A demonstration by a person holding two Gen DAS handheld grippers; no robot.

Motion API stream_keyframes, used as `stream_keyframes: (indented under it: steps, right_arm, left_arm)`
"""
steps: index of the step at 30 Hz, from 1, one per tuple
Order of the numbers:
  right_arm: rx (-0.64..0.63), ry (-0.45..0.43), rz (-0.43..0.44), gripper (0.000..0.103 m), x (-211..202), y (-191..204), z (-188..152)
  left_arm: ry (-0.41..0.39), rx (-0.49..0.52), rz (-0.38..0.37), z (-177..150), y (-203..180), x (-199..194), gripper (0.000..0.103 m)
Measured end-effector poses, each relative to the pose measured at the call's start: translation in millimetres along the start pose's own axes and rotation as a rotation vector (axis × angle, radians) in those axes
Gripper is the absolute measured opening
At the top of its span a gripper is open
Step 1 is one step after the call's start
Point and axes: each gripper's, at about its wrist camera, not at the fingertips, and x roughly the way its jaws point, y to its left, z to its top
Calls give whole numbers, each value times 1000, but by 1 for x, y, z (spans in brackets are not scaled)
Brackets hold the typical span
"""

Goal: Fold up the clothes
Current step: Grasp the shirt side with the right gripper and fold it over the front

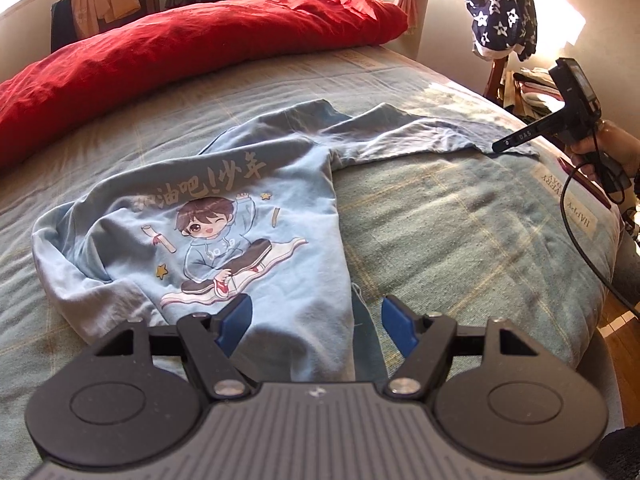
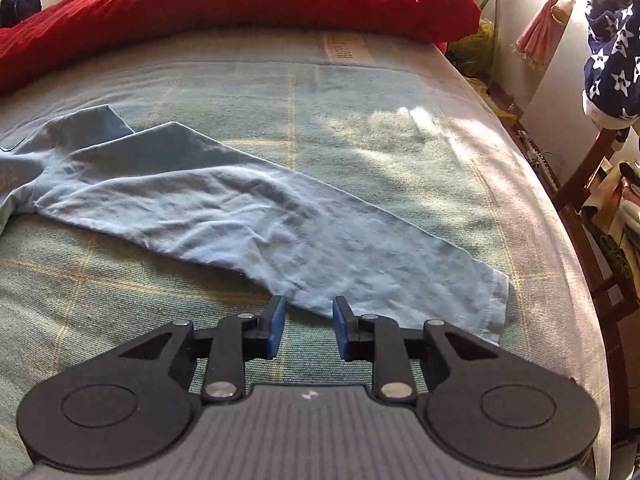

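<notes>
Both handheld grippers share black linkage arms, silver pivot screws, round black discs and blue pads: left gripper (image 1: 316, 322), right gripper (image 2: 308, 326). A black cable (image 1: 580, 216) trails from the bare-skinned right hand (image 1: 604, 152).

This is a home bedroom: a bed (image 1: 460, 216) with a blue-green plaid cover fills the scene. A red duvet (image 1: 192, 52) is heaped along the bed's far edge. Beyond it clothes (image 1: 108, 4) hang beneath a window, and a star-patterned garment (image 1: 500, 12) drapes a wooden chair (image 2: 588, 184) beside the bed.
</notes>
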Motion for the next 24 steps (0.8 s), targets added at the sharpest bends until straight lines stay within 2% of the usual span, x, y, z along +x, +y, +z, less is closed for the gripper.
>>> stream_keyframes:
  steps: [4, 9, 13, 24]
  right_arm:
    - [8, -5, 54, 30, -2, 13, 0]
    - [-42, -8, 165, 35, -13, 52, 0]
    - [-88, 5, 280, 41, -25, 96, -11]
    - [-357, -26, 538, 43, -89, 230, -66]
  left_arm:
    - [2, 0, 20, -3, 2, -4, 72]
    - [-5, -32, 53, -8, 13, -12, 72]
    - [-22, -62, 89, -18, 20, -21, 83]
    - [-42, -115, 126, -69, 23, -47, 87]
